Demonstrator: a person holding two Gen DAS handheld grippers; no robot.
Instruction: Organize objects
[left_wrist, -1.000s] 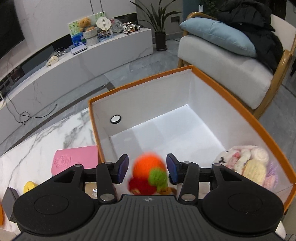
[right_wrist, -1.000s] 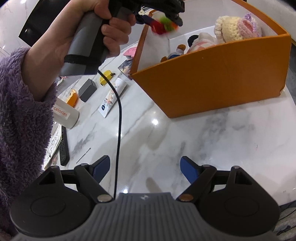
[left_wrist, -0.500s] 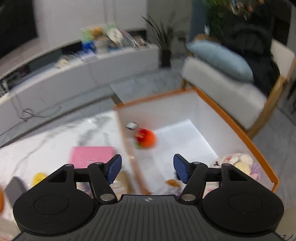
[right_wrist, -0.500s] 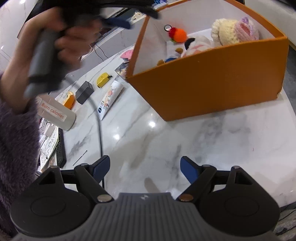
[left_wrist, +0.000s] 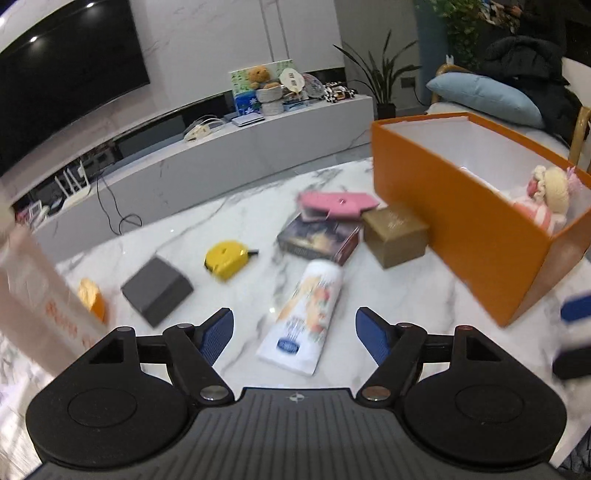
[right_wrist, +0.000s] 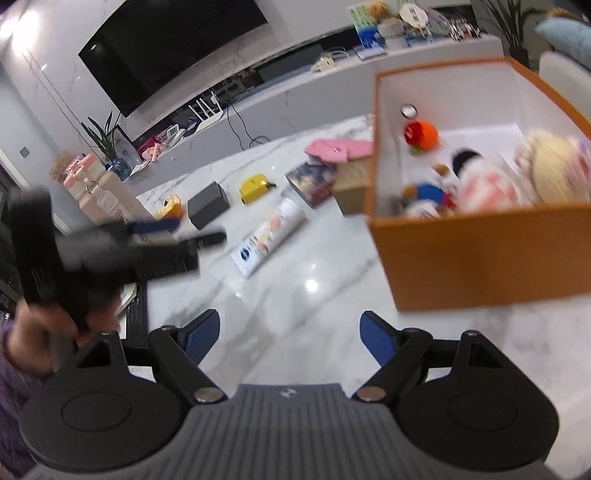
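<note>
The orange box (left_wrist: 480, 236) stands on the marble table at the right. Inside it, the orange and red knitted toy (right_wrist: 421, 134) lies against the far wall, next to several plush toys (right_wrist: 546, 170). My left gripper (left_wrist: 294, 336) hangs over the table left of the box. Its jaws are opening and nothing is between them. A white cream tube (left_wrist: 304, 314) lies on the table just ahead of it. My right gripper (right_wrist: 290, 338) is open and empty, in front of the box's (right_wrist: 480, 258) near left corner. A hand holds the blurred left gripper (right_wrist: 184, 232) at the left of the right wrist view.
Loose on the table: a yellow tape measure (left_wrist: 225, 258), a grey box (left_wrist: 157, 291), a pink wallet (left_wrist: 338, 203) on a dark card box (left_wrist: 319, 240), a gold box (left_wrist: 395, 236) against the orange box, and a small orange item (left_wrist: 92, 297). A pale bottle (left_wrist: 33, 295) stands at far left.
The left gripper let go of the orange and red toy, which fell into the box. It then swung left, away from the box and over the loose items, with its jaws wider.
</note>
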